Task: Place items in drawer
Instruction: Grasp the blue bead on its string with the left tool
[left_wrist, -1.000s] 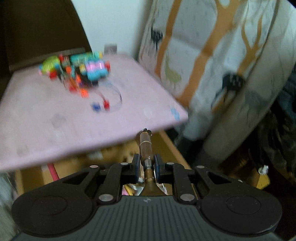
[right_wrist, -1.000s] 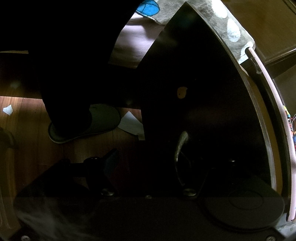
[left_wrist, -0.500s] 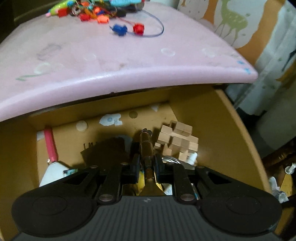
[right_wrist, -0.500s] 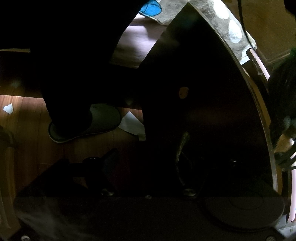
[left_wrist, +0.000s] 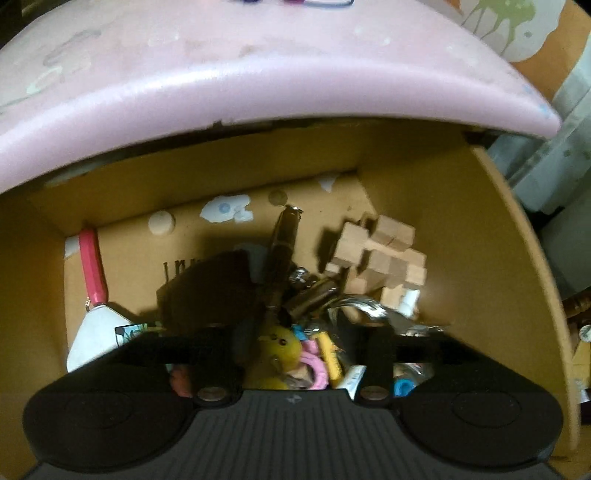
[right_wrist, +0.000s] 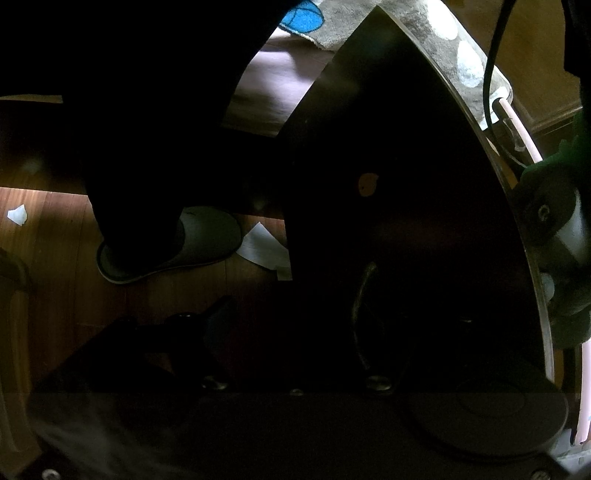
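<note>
Open drawer holds wooden blocks at two o'clock, toys, and the brown pen at centre. Left gripper, previously clenched on the pen, has just opened, releasing it. Right gripper: spread, empty.

Pink table top scuffed and marked, deer-print curtain at upper right, grey slipper on dark wooden floor, white paper scraps, spotted grey rug
</note>
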